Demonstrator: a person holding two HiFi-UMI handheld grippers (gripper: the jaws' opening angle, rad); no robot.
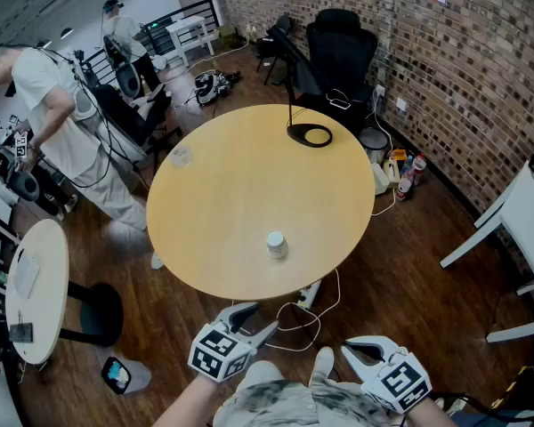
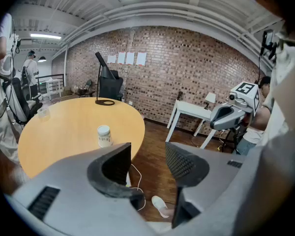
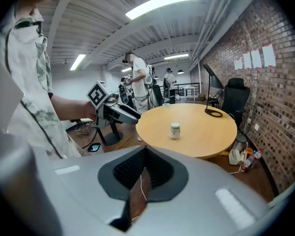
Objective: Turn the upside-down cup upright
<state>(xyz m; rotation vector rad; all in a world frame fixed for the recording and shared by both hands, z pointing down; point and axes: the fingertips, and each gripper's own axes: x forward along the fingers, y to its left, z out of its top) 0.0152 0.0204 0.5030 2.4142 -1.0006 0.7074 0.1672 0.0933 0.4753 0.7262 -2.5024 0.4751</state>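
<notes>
**Cup near the worktop's front edge**

The upside-down white paper cup [image 1: 277,244] stands on the round wooden worktop [image 1: 231,194], close to its near edge. The black ring-footed lamp [image 1: 310,135] sits at the far edge and a clear plastic cup [image 1: 181,157] at the far left. A black office chair [image 1: 341,47] stands behind the lamp. The left claw [image 1: 265,317] and right claw [image 1: 345,350] hover side by side over the floor, before the worktop.

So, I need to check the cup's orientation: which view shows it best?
The left gripper view: the cup appears largest there, seen side-on. The head view sees it mostly from above; the right gripper view shows it small and distant.
</notes>
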